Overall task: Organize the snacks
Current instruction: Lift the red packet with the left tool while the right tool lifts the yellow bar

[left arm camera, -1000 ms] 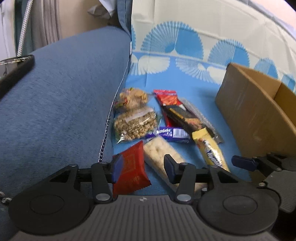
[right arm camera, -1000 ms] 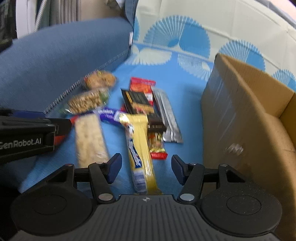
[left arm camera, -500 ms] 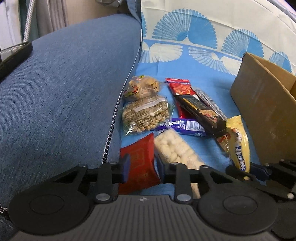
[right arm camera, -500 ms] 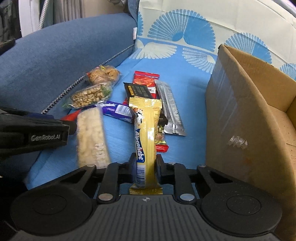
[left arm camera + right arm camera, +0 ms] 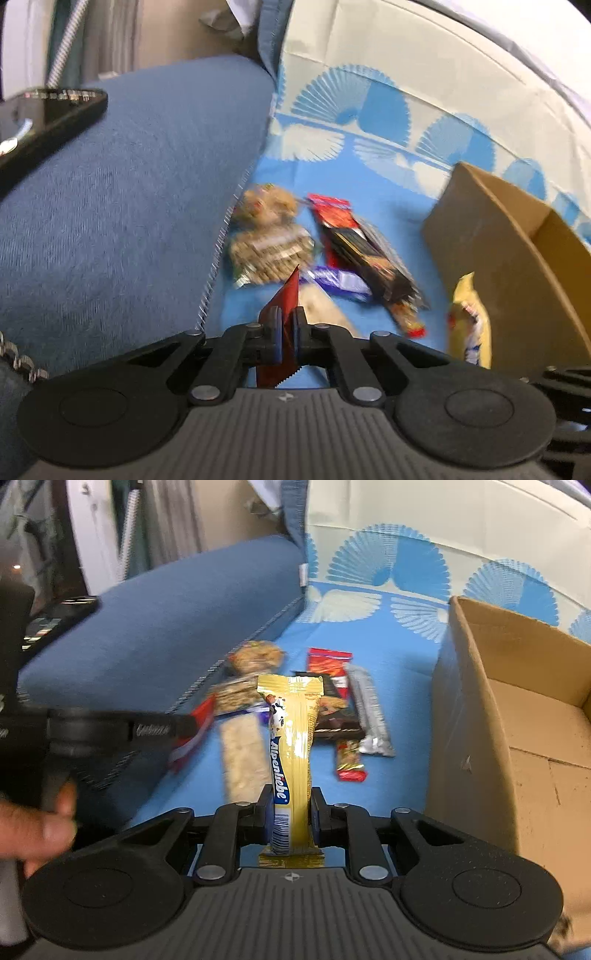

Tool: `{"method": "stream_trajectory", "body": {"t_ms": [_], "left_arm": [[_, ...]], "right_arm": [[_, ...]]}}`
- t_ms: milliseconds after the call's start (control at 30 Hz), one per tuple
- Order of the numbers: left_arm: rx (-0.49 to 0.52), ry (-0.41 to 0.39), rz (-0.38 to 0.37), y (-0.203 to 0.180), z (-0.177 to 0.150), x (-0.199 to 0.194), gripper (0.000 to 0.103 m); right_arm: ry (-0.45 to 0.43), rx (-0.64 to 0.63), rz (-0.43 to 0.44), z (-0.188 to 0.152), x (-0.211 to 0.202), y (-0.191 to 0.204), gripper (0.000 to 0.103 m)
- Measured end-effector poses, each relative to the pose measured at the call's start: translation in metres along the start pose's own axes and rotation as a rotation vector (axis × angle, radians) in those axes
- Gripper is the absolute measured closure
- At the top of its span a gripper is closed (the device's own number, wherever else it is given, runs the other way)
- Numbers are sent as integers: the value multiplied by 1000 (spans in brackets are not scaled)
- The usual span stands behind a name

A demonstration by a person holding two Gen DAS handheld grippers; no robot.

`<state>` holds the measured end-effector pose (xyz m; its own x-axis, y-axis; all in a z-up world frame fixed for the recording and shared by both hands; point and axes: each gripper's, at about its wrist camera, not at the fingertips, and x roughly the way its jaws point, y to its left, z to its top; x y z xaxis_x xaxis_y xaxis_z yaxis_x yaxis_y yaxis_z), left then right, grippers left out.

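Sofa cushions carrying loose snacks beside a cardboard box [image 5: 476, 716]
Left gripper [image 5: 287, 332] is pinching a red packet [image 5: 284, 299], right gripper [image 5: 291, 812] is clamping a yellow bar [image 5: 291, 734]; boxing both probably follows

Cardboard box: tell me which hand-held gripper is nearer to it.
Right. The right hand-held gripper, shut on the yellow Alpenliebe pack, sits just beside the cardboard box. The left hand-held gripper, shut on the red packet, is farther off, by the blue cushion.
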<state>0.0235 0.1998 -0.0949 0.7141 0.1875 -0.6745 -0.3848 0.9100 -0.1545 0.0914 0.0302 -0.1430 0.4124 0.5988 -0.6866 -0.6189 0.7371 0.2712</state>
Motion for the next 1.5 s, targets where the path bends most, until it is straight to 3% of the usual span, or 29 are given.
{"method": "stream_trajectory", "body": {"t_ms": [133, 300, 400, 567, 667, 800, 933, 1233, 1300, 1367, 1500], "left_arm": [[-14, 84, -106, 1, -5, -11, 98], [50, 210, -121, -9, -15, -12, 96], [105, 238, -80, -19, -18, -8, 82], [60, 231, -57, -13, -19, -6, 46], [35, 257, -42, -10, -17, 2, 36], [17, 275, 20, -10, -16, 10, 35], [65, 317, 126, -22, -20, 22, 30], [59, 336, 176, -27, -24, 39, 25], [55, 326, 176, -27, -23, 39, 31], [43, 309, 182, -26, -23, 35, 47], [22, 292, 186, -23, -22, 33, 54]], "right_arm": [[41, -27, 51, -11, -20, 6, 83], [111, 20, 68, -29, -28, 5, 83], [132, 45, 57, -35, -20, 5, 83], [176, 109, 46, -47, 0, -5, 79], [187, 134, 60, -48, 4, -10, 79], [197, 138, 63, -50, 8, -12, 79], [183, 119, 77, -48, 8, -11, 76], [165, 60, 83, -50, 10, -5, 69], [162, 48, 82, -50, 10, -5, 69], [158, 37, 79, -51, 10, -5, 70], [143, 4, 68, -51, 11, -3, 73]]}}
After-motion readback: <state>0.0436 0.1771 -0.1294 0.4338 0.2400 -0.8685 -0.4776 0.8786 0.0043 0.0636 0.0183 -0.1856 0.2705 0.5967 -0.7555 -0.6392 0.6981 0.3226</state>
